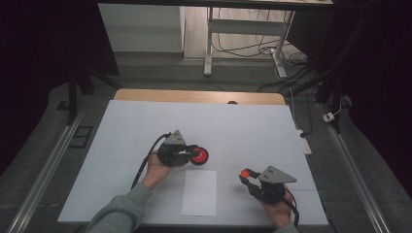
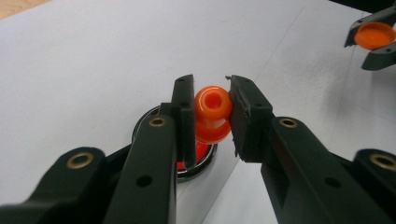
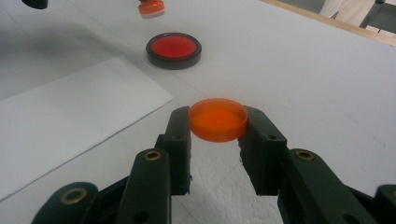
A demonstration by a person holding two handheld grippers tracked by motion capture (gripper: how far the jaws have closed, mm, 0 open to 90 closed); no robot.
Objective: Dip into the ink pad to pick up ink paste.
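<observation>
An orange knob-shaped stamp [image 2: 212,112] sits between the jaws of my left gripper [image 2: 211,93], which is shut on it. The stamp hangs just over a round ink pad [image 2: 200,153] with a red centre and a black rim. From above, the left gripper [image 1: 192,151] is at the table's middle, right beside the ink pad [image 1: 199,156]. My right gripper [image 3: 218,122] is shut on a flat orange lid [image 3: 218,119] and holds it a little above the table. The high view has the right gripper [image 1: 245,175] and the lid [image 1: 245,172] to the front right.
A white sheet of paper [image 1: 199,192] lies near the front edge between the two hands. The table [image 1: 252,126] is covered in white, with a wooden strip [image 1: 194,95] at its far edge. Beyond it are desk legs and cables on the floor.
</observation>
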